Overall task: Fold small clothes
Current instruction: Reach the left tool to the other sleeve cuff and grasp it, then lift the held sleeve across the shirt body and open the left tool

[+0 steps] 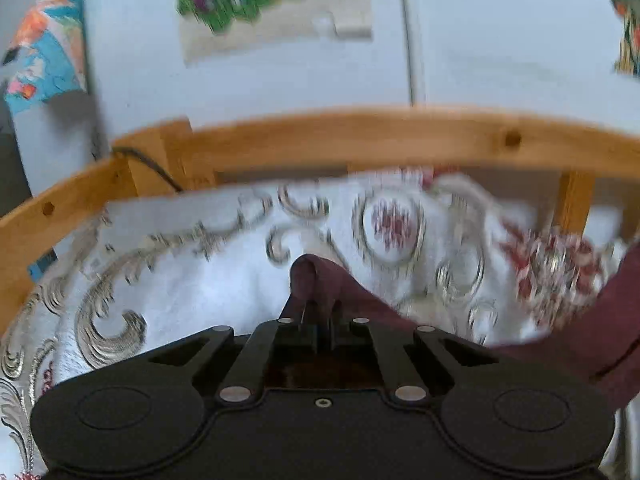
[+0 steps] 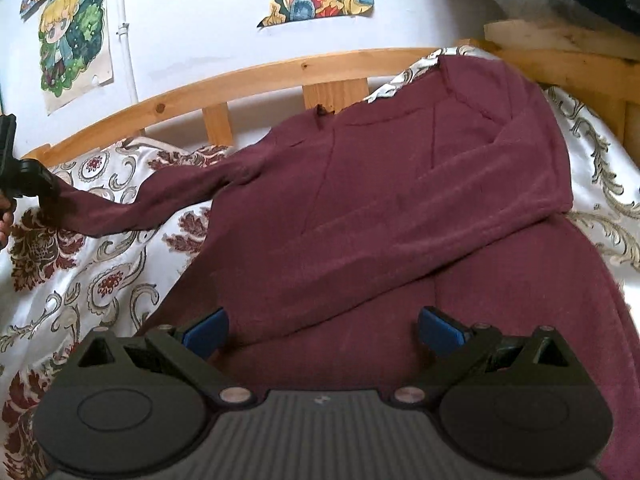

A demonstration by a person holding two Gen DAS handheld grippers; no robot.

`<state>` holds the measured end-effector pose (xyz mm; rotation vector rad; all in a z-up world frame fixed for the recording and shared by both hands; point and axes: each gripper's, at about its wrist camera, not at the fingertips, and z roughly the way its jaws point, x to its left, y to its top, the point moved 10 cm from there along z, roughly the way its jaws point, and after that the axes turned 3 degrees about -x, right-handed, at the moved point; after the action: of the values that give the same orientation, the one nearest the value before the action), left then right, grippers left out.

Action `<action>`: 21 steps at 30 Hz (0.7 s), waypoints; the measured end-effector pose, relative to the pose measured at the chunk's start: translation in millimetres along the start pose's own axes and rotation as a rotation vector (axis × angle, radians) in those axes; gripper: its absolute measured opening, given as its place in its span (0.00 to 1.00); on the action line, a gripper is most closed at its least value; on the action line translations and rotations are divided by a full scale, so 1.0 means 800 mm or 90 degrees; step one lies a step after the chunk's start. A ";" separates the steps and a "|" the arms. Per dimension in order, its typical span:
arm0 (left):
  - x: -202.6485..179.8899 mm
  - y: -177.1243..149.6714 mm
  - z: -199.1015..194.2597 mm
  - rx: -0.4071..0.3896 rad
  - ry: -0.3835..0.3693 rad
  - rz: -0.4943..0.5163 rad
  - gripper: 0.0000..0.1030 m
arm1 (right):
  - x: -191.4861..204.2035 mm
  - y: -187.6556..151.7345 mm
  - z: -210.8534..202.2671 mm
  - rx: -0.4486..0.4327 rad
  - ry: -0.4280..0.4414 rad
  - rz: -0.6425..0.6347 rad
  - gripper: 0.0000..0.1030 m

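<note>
Jaws of left gripper (image 1: 319, 312) pinch maroon sleeve (image 1: 316, 276); right gripper (image 2: 322, 326) gapes above it.

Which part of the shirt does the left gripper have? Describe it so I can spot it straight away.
Start at the wooden bed rail and drop to the maroon shirt spread on the patterned bedspread. One long sleeve stretches out sideways from the body; the left gripper is shut on its cuff end. The other sleeve lies folded across the chest.

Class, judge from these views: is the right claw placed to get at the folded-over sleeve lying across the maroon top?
Probably yes. The right claw hangs open just above the maroon knitted top, and the folded sleeve lies directly ahead with nothing between.
</note>
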<state>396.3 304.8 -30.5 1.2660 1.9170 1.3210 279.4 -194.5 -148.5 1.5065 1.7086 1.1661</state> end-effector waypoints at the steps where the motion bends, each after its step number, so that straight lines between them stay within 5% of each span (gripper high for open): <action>1: 0.001 0.007 -0.009 -0.022 -0.001 -0.007 0.04 | -0.001 0.003 -0.003 -0.007 -0.003 -0.001 1.00; 11: -0.051 0.086 -0.133 -0.169 -0.086 -0.010 0.04 | -0.005 0.024 -0.024 -0.040 -0.005 0.007 1.00; 17: -0.137 0.128 -0.243 -0.290 -0.224 0.039 0.04 | -0.004 0.037 -0.034 -0.059 0.001 0.004 1.00; 21: -0.219 0.132 -0.305 -0.314 -0.332 0.094 0.04 | -0.018 0.052 -0.043 -0.077 -0.012 0.016 1.00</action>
<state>326.8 50.4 147.2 1.3343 1.0800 1.2667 272.0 -217.2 -98.2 1.4652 1.5817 1.2420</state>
